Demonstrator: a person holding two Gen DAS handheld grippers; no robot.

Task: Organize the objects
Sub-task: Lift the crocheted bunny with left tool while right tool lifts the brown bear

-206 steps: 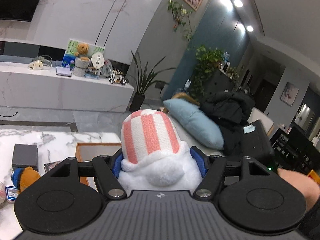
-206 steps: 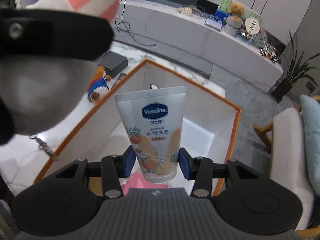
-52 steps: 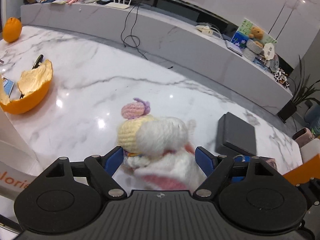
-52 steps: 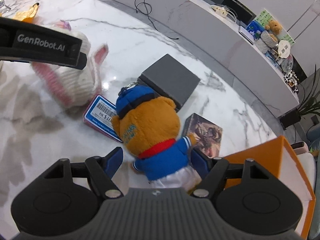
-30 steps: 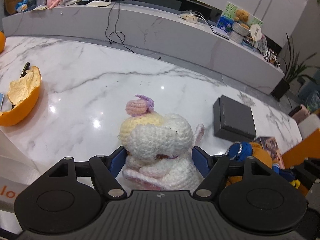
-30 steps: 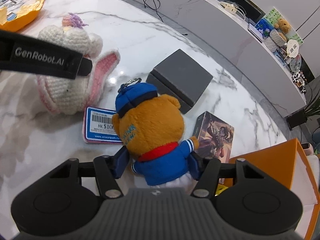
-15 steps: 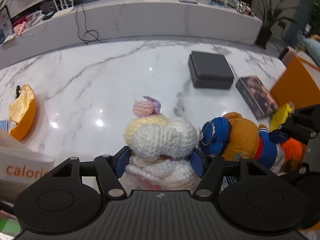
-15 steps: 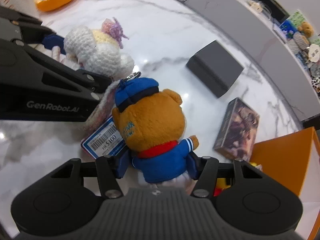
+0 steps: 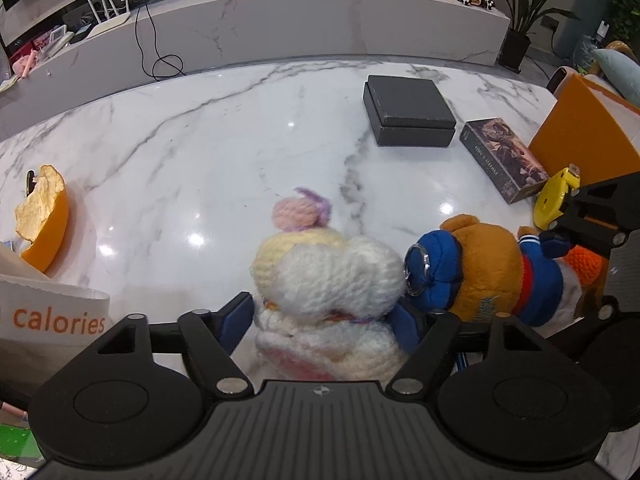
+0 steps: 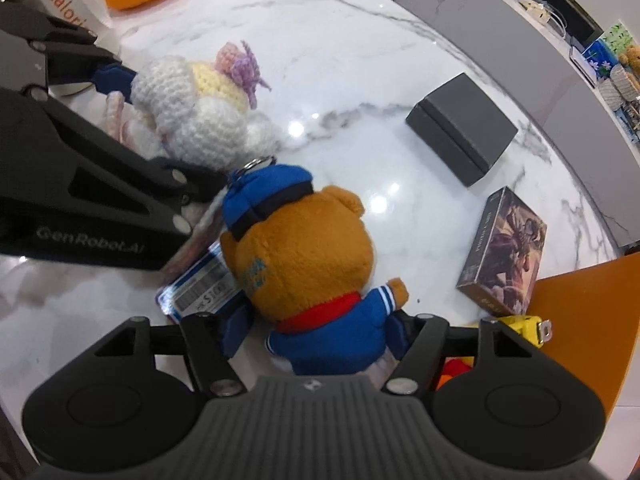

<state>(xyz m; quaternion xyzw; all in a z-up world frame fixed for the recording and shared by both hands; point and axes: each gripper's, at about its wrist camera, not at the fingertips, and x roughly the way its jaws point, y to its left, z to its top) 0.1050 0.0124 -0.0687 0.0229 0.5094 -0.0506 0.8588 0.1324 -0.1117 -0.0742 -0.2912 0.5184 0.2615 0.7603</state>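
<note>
On the marble table (image 9: pixel 224 136) our left gripper (image 9: pixel 326 322) is opening around the bunny (image 9: pixel 328 276), our right gripper (image 10: pixel 320 336) around the bear (image 10: pixel 304 256); both toys, the boxes and the tape lie outside the orange bin (image 9: pixel 580 136).

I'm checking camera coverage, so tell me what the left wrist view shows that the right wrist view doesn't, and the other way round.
Only the left wrist view shows the white routers, the potted plant and the black cable hanging down the counter front.

Only the right wrist view shows the barcode price tag beside the bear and the left gripper's printed side.

Both show the crocheted bunny between the opening left gripper, the bear in blue between the opening right gripper, the black box, the illustrated box, the orange box and the yellow tape measure.
</note>
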